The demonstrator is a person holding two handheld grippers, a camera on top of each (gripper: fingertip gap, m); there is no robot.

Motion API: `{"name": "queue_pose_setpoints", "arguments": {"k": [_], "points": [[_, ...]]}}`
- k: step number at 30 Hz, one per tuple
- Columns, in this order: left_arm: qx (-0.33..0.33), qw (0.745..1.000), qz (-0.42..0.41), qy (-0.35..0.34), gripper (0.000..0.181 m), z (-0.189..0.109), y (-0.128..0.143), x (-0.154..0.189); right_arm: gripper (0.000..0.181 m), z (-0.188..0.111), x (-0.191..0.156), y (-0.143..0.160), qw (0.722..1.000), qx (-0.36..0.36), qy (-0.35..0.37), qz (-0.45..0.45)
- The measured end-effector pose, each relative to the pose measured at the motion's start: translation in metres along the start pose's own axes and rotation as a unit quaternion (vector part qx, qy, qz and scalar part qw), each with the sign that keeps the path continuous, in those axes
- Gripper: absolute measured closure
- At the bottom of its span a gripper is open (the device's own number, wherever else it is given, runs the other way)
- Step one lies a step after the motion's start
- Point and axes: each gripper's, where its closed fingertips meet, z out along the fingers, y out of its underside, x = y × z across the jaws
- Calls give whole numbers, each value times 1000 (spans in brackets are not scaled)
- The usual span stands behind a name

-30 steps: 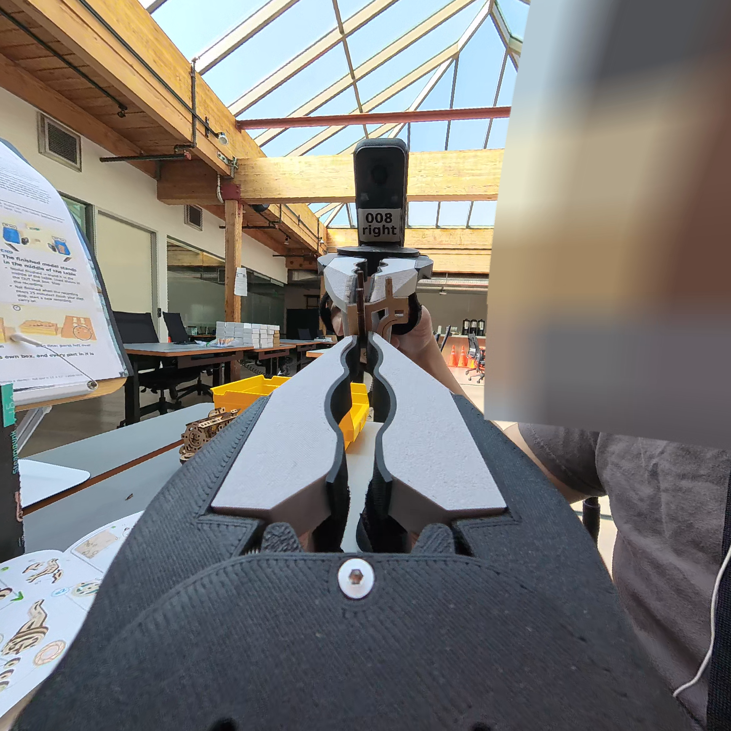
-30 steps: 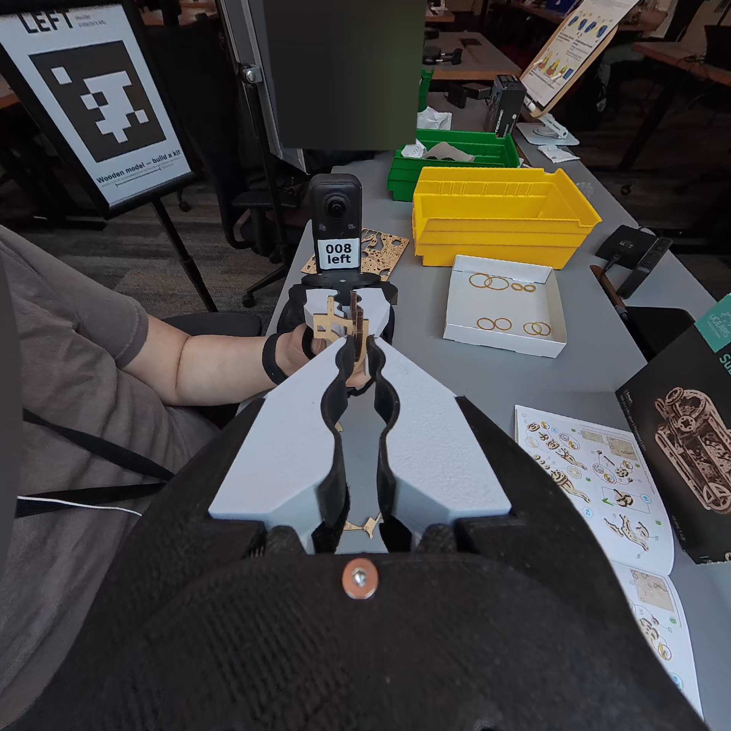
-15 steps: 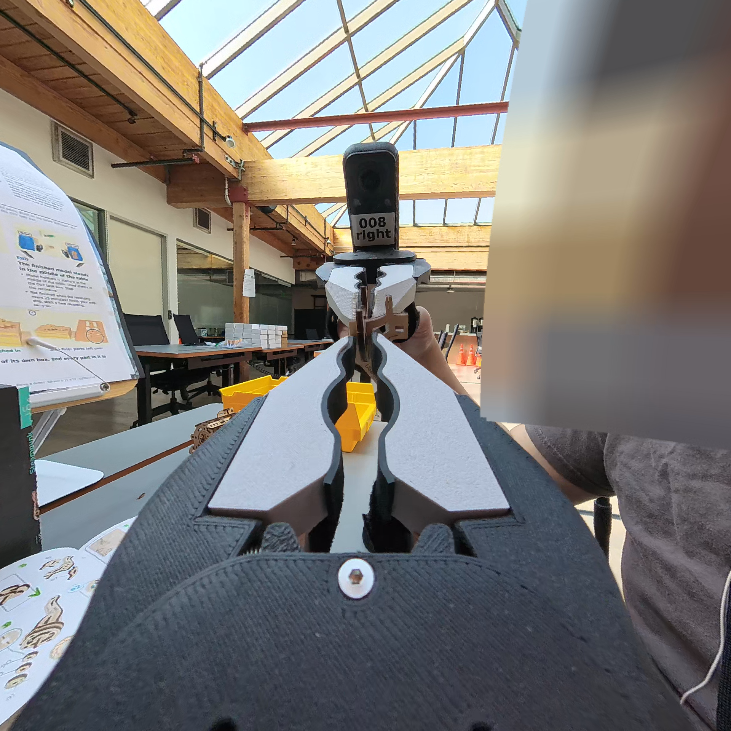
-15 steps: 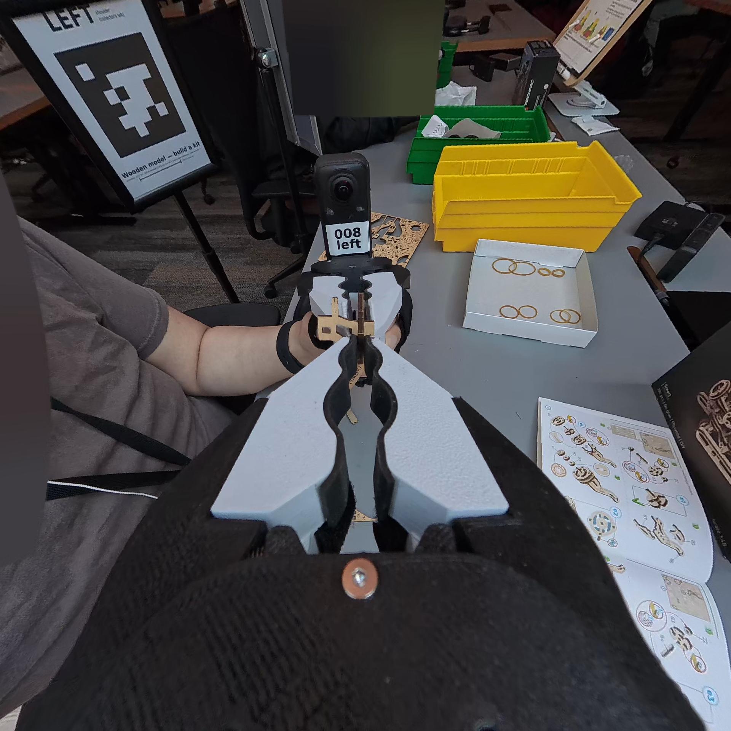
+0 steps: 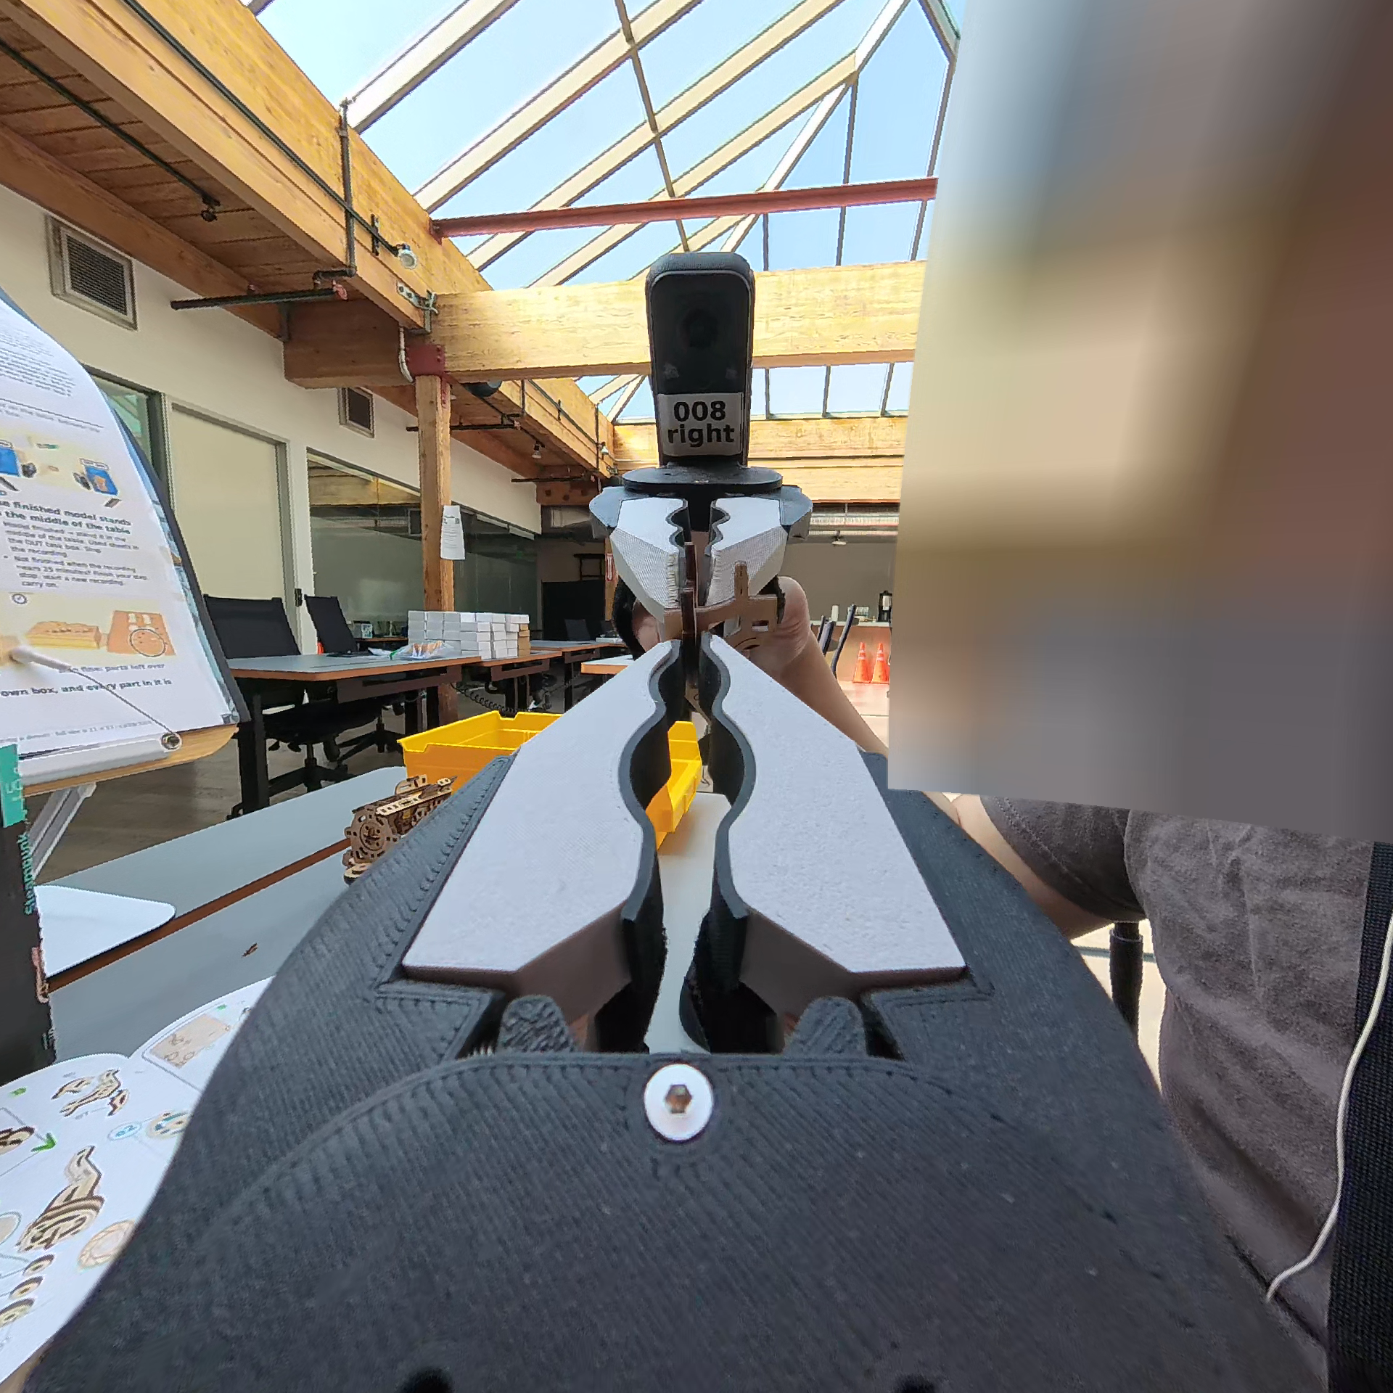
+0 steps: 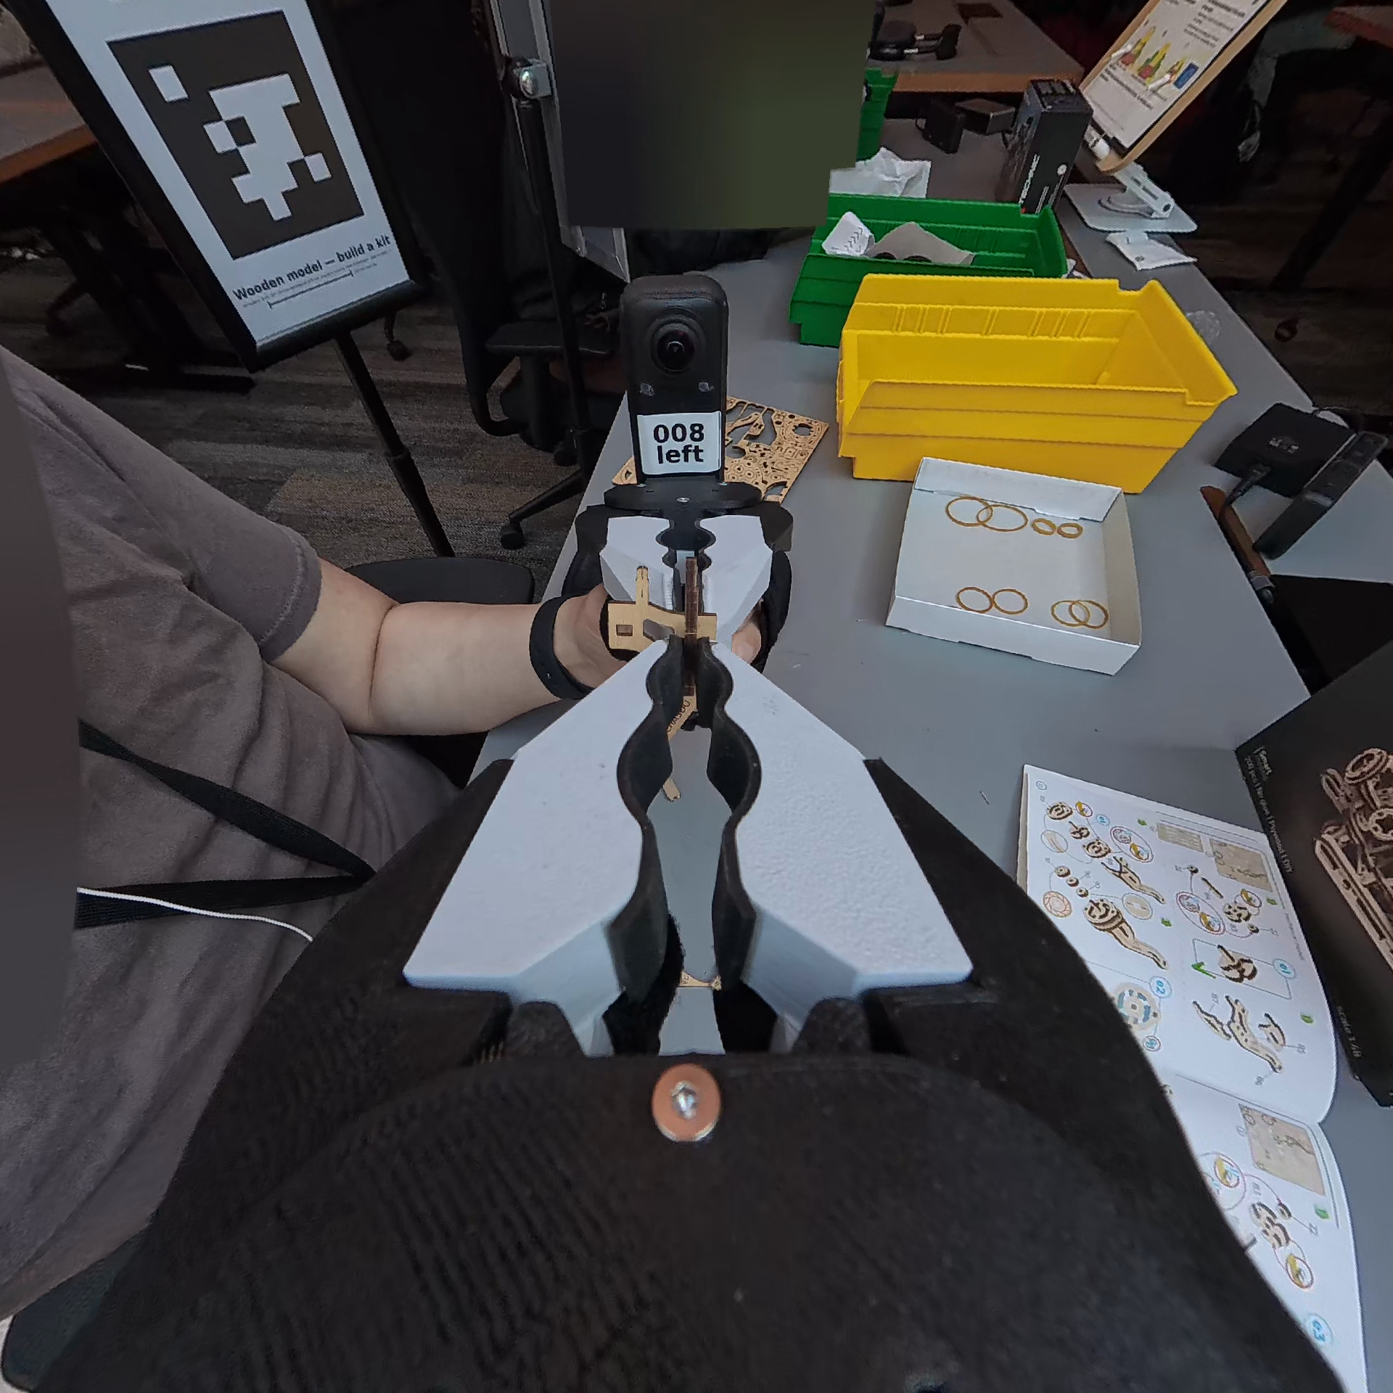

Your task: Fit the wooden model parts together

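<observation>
My two grippers face each other tip to tip above the grey table [image 6: 942, 708]. The left gripper [image 5: 687, 650] is shut on a thin wooden part [image 5: 687, 584] seen edge-on. It also shows in the right wrist view [image 6: 690, 580]. The right gripper [image 6: 690, 650] is shut on a wooden part [image 6: 680, 712] that shows between its fingers. It also shows in the left wrist view [image 5: 701, 561]. A flat cross-shaped wooden part [image 6: 637, 622] sits crosswise on the thin part where the tips meet, and it also shows in the left wrist view [image 5: 742, 603]. I cannot tell how the parts interlock.
A yellow bin [image 6: 1017, 392], a green bin [image 6: 927, 249], a white tray with rubber bands [image 6: 1010, 648], a punched wooden sheet [image 6: 761, 445], an instruction booklet [image 6: 1168, 942] and a black box [image 6: 1342, 867] lie on the table. A built wooden model [image 5: 396, 818] stands farther off.
The two grippers have drawn closer until their tips almost touch. The cross-shaped part has shifted and now sits level across the thin part. Both grippers stay shut.
</observation>
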Motion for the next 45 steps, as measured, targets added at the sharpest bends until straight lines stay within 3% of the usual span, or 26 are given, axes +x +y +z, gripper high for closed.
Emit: {"name": "queue_pose_setpoints", "arguments": {"k": [19,28,45], "points": [[-21,999,17,-29,181,-3,5,-7,180,3,6,6,997,-35,58,-33],[1,1000,-16,-21,181,-2,-1,-11,180,2,11,-1,999,0,35,-10],[3,1000,-17,-24,181,-2,0,-13,179,4,13,3,999,-4,20,26]]}}
